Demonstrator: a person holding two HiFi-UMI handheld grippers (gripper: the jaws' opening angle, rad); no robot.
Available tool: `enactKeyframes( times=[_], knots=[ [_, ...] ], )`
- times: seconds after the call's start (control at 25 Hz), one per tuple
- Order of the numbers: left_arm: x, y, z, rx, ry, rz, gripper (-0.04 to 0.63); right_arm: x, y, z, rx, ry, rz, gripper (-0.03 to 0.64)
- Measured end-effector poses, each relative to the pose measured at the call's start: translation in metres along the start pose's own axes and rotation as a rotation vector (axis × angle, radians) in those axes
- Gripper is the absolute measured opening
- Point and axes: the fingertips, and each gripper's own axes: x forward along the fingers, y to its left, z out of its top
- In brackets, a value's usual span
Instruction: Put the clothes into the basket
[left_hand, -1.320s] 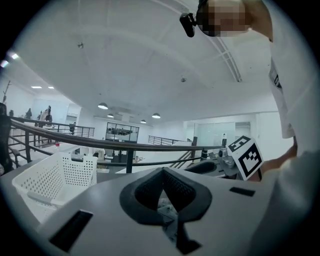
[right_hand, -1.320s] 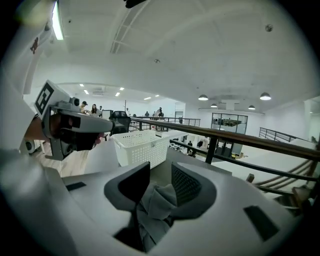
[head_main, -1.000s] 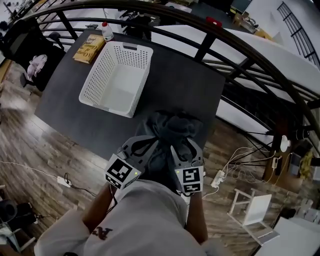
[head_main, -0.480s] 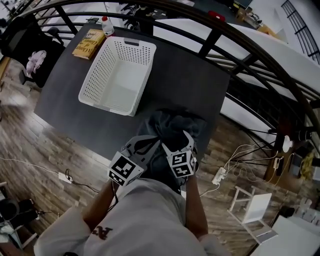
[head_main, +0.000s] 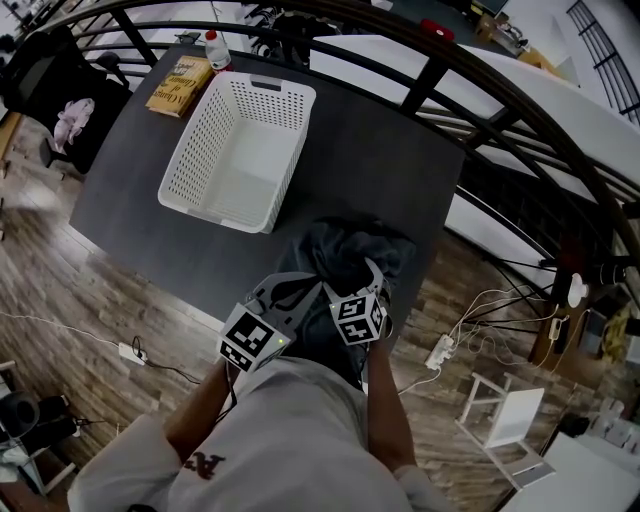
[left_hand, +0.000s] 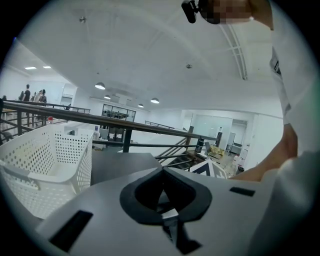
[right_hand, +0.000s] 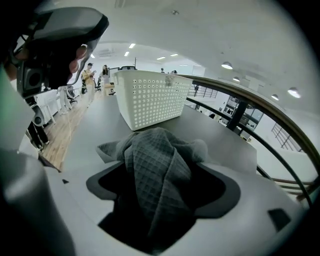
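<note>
A heap of dark grey waffle-knit clothes (head_main: 345, 250) lies on the dark table (head_main: 370, 150) near its front edge. The white perforated basket (head_main: 235, 150) stands behind it to the left and holds nothing. My right gripper (head_main: 372, 268) sits over the heap. Its jaws are opening wide, and a bunch of the clothes (right_hand: 155, 170) stands loosely between them with dark gaps on both sides. My left gripper (head_main: 316, 286) is beside it at the heap's left edge, jaws shut (left_hand: 162, 172), with no cloth showing between them. The basket's wall (left_hand: 45, 165) is at the left of the left gripper view.
A tan book (head_main: 180, 87) and a small red-capped bottle (head_main: 213, 50) lie at the table's far left corner. A black metal railing (head_main: 420, 85) curves along the table's far and right sides. A power strip with a cable (head_main: 130, 353) lies on the wooden floor.
My right gripper has moved forward and leftward onto the heap, its marker cube turning. The left gripper has stayed nearly still.
</note>
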Motion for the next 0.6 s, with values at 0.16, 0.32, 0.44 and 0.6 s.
enactKeyframes(
  times=[0.16, 0.32, 0.44, 0.6],
  knots=[
    [-0.001, -0.001, 0.006, -0.004, -0.016, 0.002, -0.006, 0.003, 0.001, -0.002, -0.012, -0.001, -0.011, 0.252],
    [-0.006, 0.001, 0.005, -0.004, -0.016, 0.017, -0.006, 0.001, 0.000, 0.003, -0.012, -0.013, -0.034, 0.135],
    [-0.011, 0.003, 0.004, -0.002, -0.008, 0.032, -0.006, -0.008, -0.004, 0.008, 0.049, -0.037, -0.036, 0.095],
    [-0.016, 0.002, 0.012, 0.001, -0.041, 0.057, -0.006, -0.027, -0.007, 0.016, 0.074, -0.086, -0.037, 0.086]
  ],
)
